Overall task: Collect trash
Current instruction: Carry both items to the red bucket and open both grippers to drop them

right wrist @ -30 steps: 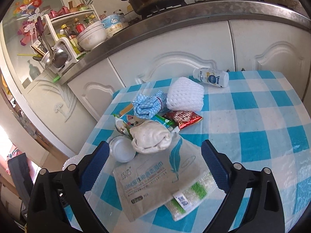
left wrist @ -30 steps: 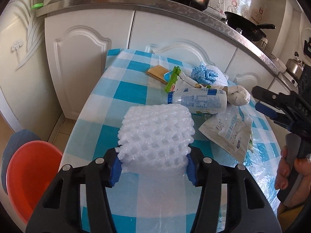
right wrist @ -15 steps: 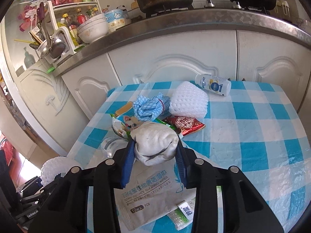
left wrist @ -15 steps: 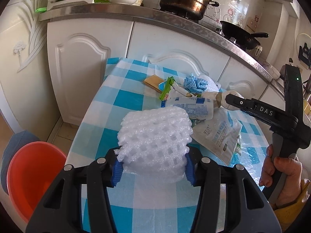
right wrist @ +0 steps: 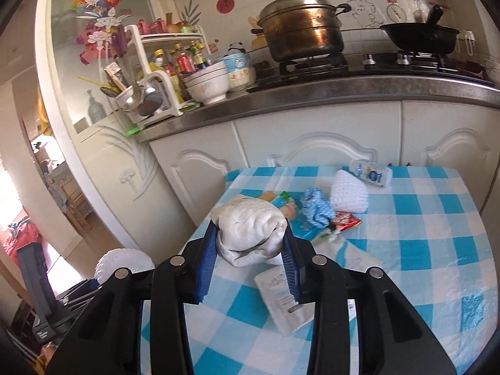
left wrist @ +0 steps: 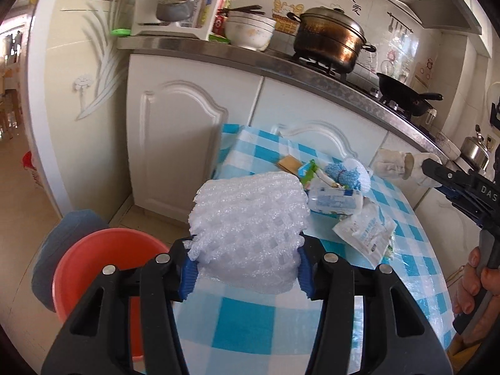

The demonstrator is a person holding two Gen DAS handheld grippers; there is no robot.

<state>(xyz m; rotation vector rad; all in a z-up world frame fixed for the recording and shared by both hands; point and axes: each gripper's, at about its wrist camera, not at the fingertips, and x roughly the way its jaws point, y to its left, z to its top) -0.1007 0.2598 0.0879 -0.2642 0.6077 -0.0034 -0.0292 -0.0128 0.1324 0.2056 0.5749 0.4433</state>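
Observation:
My left gripper (left wrist: pixel 247 276) is shut on a white foam fruit net (left wrist: pixel 250 225) and holds it above the table's left end. An orange bin (left wrist: pixel 93 268) stands on the floor below and to the left. My right gripper (right wrist: pixel 250 265) is shut on a crumpled dirty white rag (right wrist: pixel 250 228), lifted off the table; the rag also shows in the left wrist view (left wrist: pixel 397 165). The blue-checked table (right wrist: pixel 422 250) holds a white pouch (right wrist: pixel 281 297), a blue cloth (right wrist: pixel 315 209), a second foam net (right wrist: pixel 348 195), a red wrapper (right wrist: pixel 343 220) and a small white bottle (right wrist: pixel 372 176).
White kitchen cabinets (left wrist: pixel 175 143) stand behind the table. The counter carries a steel pot (right wrist: pixel 300 28), a black wok (right wrist: pixel 422 36), bowls (right wrist: pixel 209 84) and a bottle rack. A plastic bottle (left wrist: pixel 334 201) and a green wrapper (left wrist: pixel 307 168) lie mid-table. A grey stool (left wrist: pixel 53 250) stands by the bin.
My right gripper closed on the rag and lifted it off the pouch. My left gripper raised the foam net and moved it left, nearer the orange bin.

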